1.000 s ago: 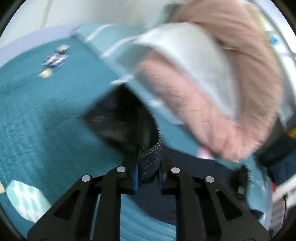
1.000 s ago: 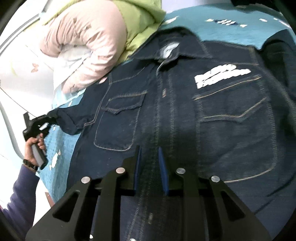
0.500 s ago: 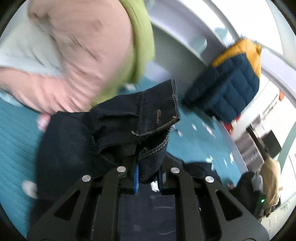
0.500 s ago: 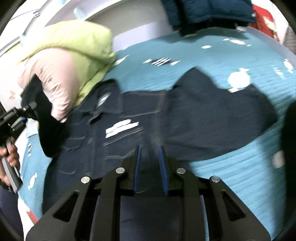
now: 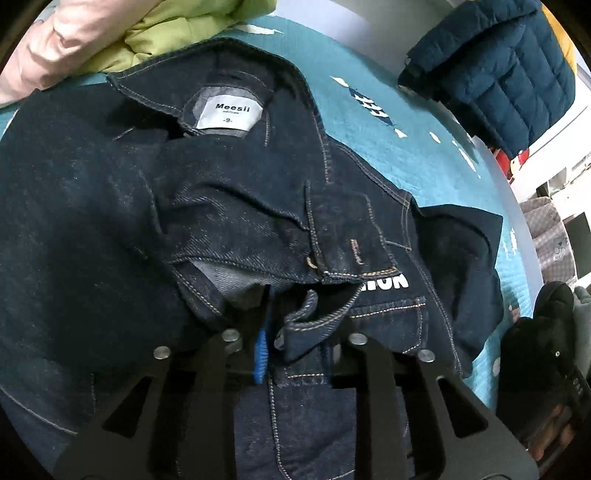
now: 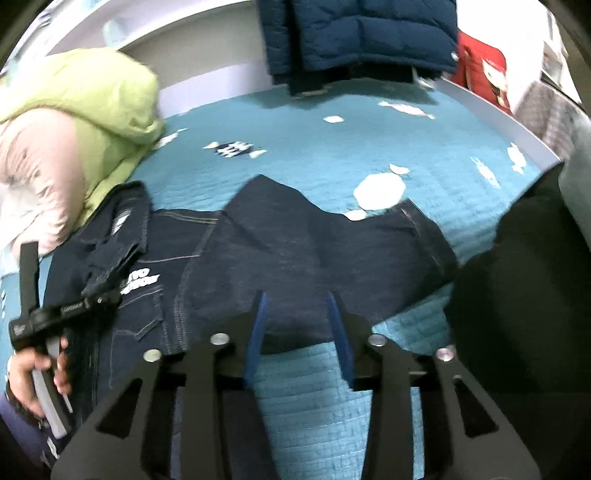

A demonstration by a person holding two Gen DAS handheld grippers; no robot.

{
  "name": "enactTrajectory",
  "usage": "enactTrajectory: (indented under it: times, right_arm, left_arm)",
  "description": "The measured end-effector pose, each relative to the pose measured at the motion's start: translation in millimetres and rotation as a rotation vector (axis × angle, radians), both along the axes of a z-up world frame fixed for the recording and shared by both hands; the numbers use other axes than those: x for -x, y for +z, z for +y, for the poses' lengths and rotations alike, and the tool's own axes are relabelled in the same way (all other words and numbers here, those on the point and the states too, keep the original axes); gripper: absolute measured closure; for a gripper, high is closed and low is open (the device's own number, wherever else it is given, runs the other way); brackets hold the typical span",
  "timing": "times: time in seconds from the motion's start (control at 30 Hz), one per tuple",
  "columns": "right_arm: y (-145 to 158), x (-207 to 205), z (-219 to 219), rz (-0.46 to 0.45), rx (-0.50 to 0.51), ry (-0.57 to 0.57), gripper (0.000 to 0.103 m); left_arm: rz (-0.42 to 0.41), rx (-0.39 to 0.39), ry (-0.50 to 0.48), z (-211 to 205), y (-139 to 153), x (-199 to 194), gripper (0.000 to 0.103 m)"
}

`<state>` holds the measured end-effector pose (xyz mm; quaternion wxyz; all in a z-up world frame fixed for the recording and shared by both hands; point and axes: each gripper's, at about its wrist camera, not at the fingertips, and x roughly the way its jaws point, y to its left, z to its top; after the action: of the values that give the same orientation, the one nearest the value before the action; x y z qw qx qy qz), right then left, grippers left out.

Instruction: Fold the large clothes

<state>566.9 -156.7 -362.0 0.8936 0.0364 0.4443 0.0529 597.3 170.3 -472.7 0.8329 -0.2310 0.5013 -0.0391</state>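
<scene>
Left claw (image 5: 295,332) was clenched on the cuff (image 5: 314,314) of one sleeve of the denim jacket (image 5: 351,229), holding it low over the chest, just beside the white lettering (image 5: 386,282). Right claw (image 6: 297,332) was released, its blue pads apart and nothing between them, hovering at the edge of the other sleeve (image 6: 332,236), which lay spread out sideways on the bed (image 6: 314,147).

Jacket lay front up on the teal bedspread, collar toward the green and pink coats (image 6: 74,129) piled at the head end. Dark indigo denim, tan stitching, chest pockets, white neck label (image 5: 229,114) showing inside the open collar. The carried sleeve was bunched and creased across the front, not lying flat.

Step in hand, as I judged it: folding the sleeves in over the body.
- Lay the cuff down so the sleeve runs straight across the chest; smooth the bunching before letting go.
- Denim is stiff and heavy; it should stay where put, but creases will set.
- Take the other sleeve near its cuff, not mid-length, so it follows in one piece.

Blue puffer jacket (image 6: 358,33) hung at the far side, well apart.
</scene>
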Motion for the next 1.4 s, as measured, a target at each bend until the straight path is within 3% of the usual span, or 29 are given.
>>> enactTrajectory:
  times: [0.03, 0.1, 0.17, 0.33, 0.4, 0.5, 0.63, 0.67, 0.8, 0.9, 0.93, 1.0, 1.03, 1.07, 1.1, 1.2, 1.4]
  right_arm:
    - [-2, 0, -2, 0.008, 0.002, -0.012, 0.068]
    - [-13, 3, -5, 0.028, 0.003, -0.041, 0.067]
    - [-22, 8, -9, 0.039, -0.015, -0.084, 0.065]
    - [-41, 21, -34, 0.014, -0.115, -0.274, 0.059]
    - [-49, 20, -46, 0.001, -0.188, -0.364, 0.058]
    - [-61, 11, -56, -0.016, -0.250, -0.463, 0.057]
    - [-77, -5, -74, -0.016, -0.298, -0.586, 0.053]
    - [-76, -9, -73, -0.036, -0.258, -0.610, 0.048]
    - [-81, -31, -69, -0.058, -0.224, -0.619, 0.043]
    - [-91, -45, -68, -0.048, -0.191, -0.624, 0.042]
    - [-92, -47, -68, -0.055, -0.198, -0.615, 0.043]
    - [-92, -49, -68, -0.075, -0.223, -0.579, 0.060]
    - [-92, -49, -68, -0.078, -0.227, -0.567, 0.079]
    - [-90, -49, -68, -0.084, -0.231, -0.561, 0.090]
    - [-87, -48, -70, -0.098, -0.246, -0.539, 0.095]
    - [-67, -41, -61, -0.163, -0.221, -0.504, 0.097]
    - [19, -24, -8, -0.370, -0.192, -0.325, 0.097]
  left_arm:
    - [-0.005, 0.019, -0.008, 0, 1, 0, 0.068]
    - [-0.015, 0.045, -0.021, -1, 9, 1, 0.042]
    - [-0.045, 0.057, -0.045, -12, 18, 4, 0.027]
    - [-0.139, -0.025, -0.123, -33, 43, 20, 0.024]
    - [-0.161, -0.115, -0.101, -36, 48, 30, 0.023]
    - [-0.107, -0.255, -0.040, -30, 40, 41, 0.023]
    - [-0.033, -0.309, 0.037, -13, 24, 58, 0.021]
    - [-0.021, -0.308, 0.047, -10, 20, 60, 0.021]
    - [0.041, -0.342, 0.093, 5, 4, 68, 0.021]
    - [0.048, -0.314, 0.105, 17, -1, 75, 0.021]
    - [0.050, -0.300, 0.109, 21, -1, 77, 0.021]
    - [0.044, -0.294, 0.113, 26, 1, 82, 0.021]
    - [0.043, -0.294, 0.112, 29, 1, 85, 0.021]
    - [0.044, -0.295, 0.110, 30, 3, 89, 0.021]
    - [0.043, -0.297, 0.110, 33, 4, 92, 0.021]
    - [0.047, -0.296, 0.125, 46, 10, 103, 0.020]
    - [0.039, -0.311, 0.151, 82, 22, 127, 0.019]
